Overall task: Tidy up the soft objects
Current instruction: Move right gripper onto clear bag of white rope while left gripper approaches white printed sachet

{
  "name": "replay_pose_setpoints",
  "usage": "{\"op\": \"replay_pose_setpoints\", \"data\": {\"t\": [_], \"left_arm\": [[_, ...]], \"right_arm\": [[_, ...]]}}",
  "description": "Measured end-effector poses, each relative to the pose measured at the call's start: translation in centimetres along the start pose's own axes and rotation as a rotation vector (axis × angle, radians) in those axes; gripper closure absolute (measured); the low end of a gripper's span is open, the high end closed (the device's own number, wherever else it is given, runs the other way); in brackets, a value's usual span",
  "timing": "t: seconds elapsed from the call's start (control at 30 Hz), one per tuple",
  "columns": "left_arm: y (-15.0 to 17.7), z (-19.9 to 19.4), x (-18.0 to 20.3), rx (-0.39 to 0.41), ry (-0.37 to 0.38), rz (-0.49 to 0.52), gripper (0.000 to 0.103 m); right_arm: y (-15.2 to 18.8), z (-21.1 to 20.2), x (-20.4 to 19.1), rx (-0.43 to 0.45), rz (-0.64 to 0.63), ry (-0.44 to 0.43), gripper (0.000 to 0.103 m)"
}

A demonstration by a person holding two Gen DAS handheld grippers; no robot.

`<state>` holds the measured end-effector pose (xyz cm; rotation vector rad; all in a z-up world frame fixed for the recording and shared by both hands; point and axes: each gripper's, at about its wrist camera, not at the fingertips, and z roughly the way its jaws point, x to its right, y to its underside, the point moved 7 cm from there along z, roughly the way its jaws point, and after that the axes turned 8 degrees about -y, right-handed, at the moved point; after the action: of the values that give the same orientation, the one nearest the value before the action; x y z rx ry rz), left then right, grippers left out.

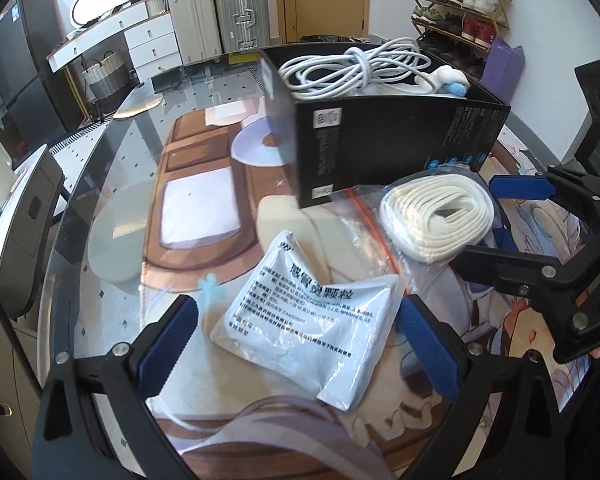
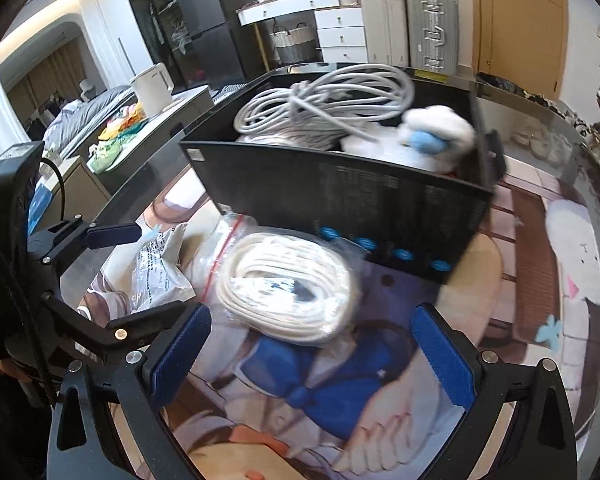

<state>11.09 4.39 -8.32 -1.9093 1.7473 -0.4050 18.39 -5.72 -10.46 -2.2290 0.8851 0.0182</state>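
Resting on the glossy glass-topped table (image 1: 112,184), the matte black rectangular cardboard box (image 1: 396,140) holds a looped white smooth cable (image 1: 352,66) and a fluffy white-and-blue plush toy (image 2: 436,130). Just in front of the box lies a clear crinkled zip bag with a coiled cream woven rope (image 2: 288,284). Beside that, further from the box, sits a flat white printed foil pouch (image 1: 308,316). The left hand-held gripper (image 1: 296,344) straddles the pouch with jaws spread; the right hand-held gripper (image 2: 312,352) gapes wide, empty, near the rope.
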Motion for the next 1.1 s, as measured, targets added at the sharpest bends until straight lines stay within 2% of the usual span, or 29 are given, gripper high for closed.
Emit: {"op": "replay_pose_setpoints", "data": {"t": [0.43, 0.7, 0.87, 0.97, 1.03, 1.1], "left_arm": [[0.8, -0.1, -0.4, -0.024, 0.04, 0.032, 0.002], [1.1, 0.0, -0.3, -0.027, 0.041, 0.041, 0.002], [1.1, 0.0, -0.3, -0.024, 0.044, 0.045, 0.002], [1.1, -0.1, -0.2, -0.024, 0.047, 0.049, 0.002], [1.1, -0.1, -0.2, -0.023, 0.048, 0.05, 0.002], [1.1, -0.2, -0.1, -0.023, 0.048, 0.051, 0.002]], "right_arm": [[-1.5, 3.0, -2.1, -0.049, -0.036, 0.02, 0.001], [-1.8, 4.8, -2.8, -0.082, -0.081, 0.11, 0.001], [-1.9, 5.0, -2.8, -0.075, -0.078, 0.112, 0.002], [-1.7, 4.4, -2.6, -0.066, -0.093, 0.106, 0.009], [-1.1, 3.5, -2.3, -0.06, -0.104, 0.104, 0.021], [-0.7, 3.0, -2.2, -0.054, -0.112, 0.099, 0.025]]}}
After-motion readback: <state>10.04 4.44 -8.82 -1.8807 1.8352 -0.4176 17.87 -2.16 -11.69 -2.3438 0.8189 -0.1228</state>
